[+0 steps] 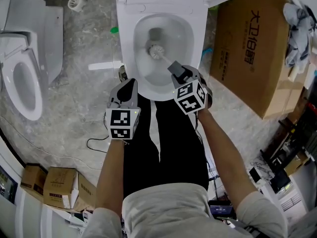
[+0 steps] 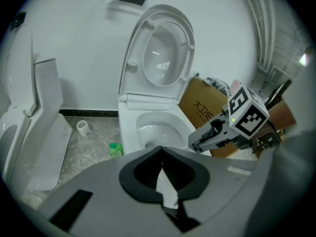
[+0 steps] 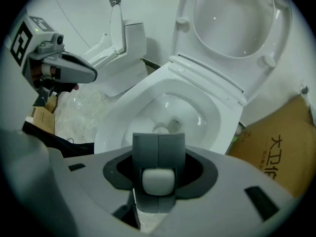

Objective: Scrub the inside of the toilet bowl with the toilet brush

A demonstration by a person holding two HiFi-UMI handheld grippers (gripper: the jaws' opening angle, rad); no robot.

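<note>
The white toilet bowl (image 1: 142, 78) stands open at the top centre of the head view, its lid (image 2: 163, 53) raised against the wall. The toilet brush (image 1: 156, 50) has its bristle head down inside the bowl, near the drain. My right gripper (image 1: 175, 68) is over the bowl's front right rim, shut on the brush handle (image 3: 158, 179), whose white end shows between the jaws. The brush head (image 3: 160, 129) just peeks above those jaws. My left gripper (image 1: 130, 85) hovers at the bowl's front left rim, shut, with nothing in it.
A second toilet (image 1: 25, 83) stands on the floor at the left. A large cardboard box (image 1: 252, 48) sits close to the bowl's right side. A green bottle (image 2: 115, 149) and a small white holder (image 2: 83, 128) are on the floor left of the bowl. Small boxes (image 1: 54, 185) lie behind me.
</note>
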